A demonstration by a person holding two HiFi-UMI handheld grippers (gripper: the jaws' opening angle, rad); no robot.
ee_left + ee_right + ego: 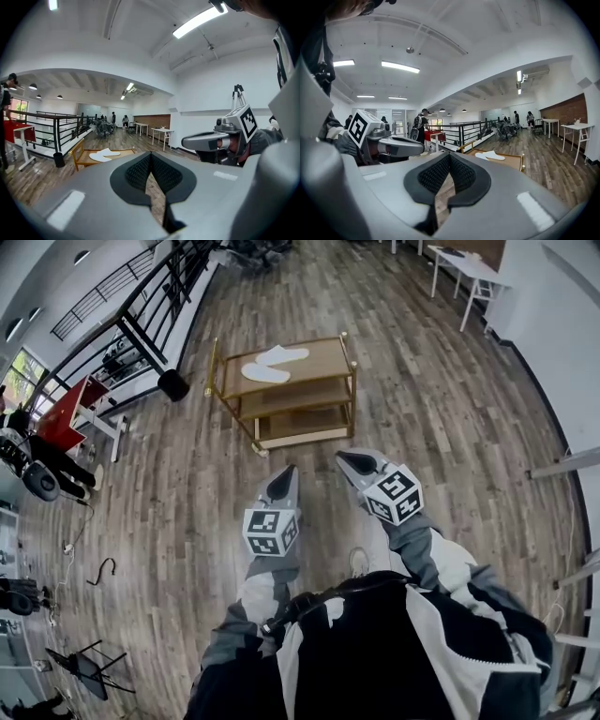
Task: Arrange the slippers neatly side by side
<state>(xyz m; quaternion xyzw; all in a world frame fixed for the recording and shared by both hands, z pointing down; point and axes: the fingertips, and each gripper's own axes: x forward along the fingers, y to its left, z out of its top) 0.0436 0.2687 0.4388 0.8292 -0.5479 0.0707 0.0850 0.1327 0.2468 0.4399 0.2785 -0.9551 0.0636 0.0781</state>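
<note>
slippers (104,154): contact too small to tell | jacket (375,652): cut by bottom edge | distant people (113,118): tiny

Floor (187,484) clear up to worktop (323,362), front and right side open. Black bin (173,385) just off its left corner, railing (150,296) behind that. Worktop's right half bare, slippers (272,365) on the left.

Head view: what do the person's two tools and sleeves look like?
The left tool and right tool are grey tapered shells with black textured pads. Each carries a white cube printed with black square markers. The sleeves are grey and white, on a black jacket.
</note>
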